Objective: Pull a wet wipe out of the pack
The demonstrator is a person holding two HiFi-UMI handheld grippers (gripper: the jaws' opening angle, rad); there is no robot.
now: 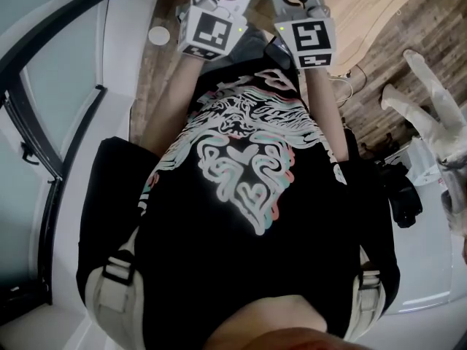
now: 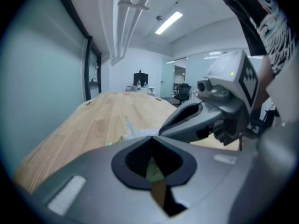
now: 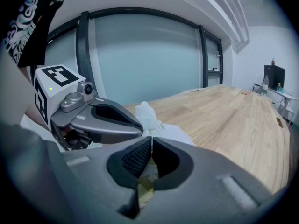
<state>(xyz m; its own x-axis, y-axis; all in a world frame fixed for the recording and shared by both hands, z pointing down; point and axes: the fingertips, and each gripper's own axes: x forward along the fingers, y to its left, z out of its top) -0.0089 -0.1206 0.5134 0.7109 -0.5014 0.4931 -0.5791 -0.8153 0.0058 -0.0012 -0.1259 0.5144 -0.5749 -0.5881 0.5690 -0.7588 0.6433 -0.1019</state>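
Tongs: left tongs and right tongs both closed, empty. Wipe pack: just ahead of them on tabletop, white tuft standing up. Step: approach, I judge; next, I part one pair and pinch that tuft.

Long meeting room in pale wood and frosted glass.
A wooden table ran far down the room toward a dark monitor and a black office chair at its far end. Frosted glass panels in black frames lined one side. A ceiling light strip glowed on the white ceiling, and brown brick-patterned flooring showed beside the table's curved edge.
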